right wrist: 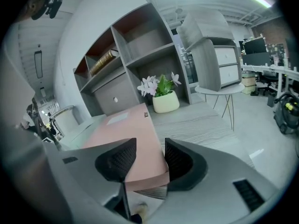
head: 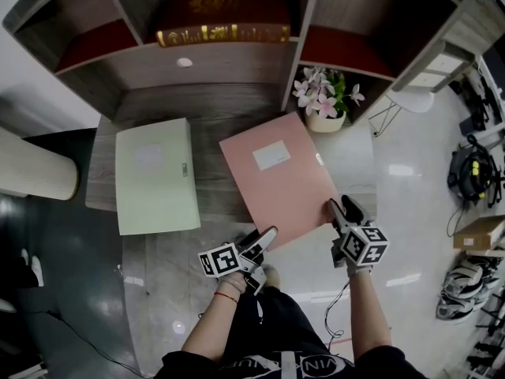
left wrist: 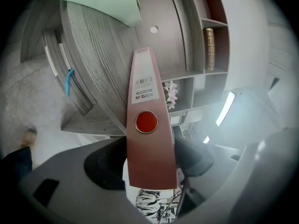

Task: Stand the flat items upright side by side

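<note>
A pink file box (head: 280, 176) lies flat and askew on the grey desk (head: 207, 105), its near end past the front edge. My left gripper (head: 267, 240) is at its near left corner. In the left gripper view the spine (left wrist: 147, 139), with a red ring hole, fills the gap between both pads of that gripper (left wrist: 148, 162). My right gripper (head: 335, 209) holds the near right corner; there the box (right wrist: 135, 139) sits between the pads of the right gripper (right wrist: 148, 160). A pale green file box (head: 154, 176) lies flat to the left, untouched.
A potted flower (head: 325, 101) stands at the desk's back right, close to the pink box. Behind is a shelf unit holding a dark red book with gold edging (head: 225, 18). A white round side table (head: 410, 99) stands to the right.
</note>
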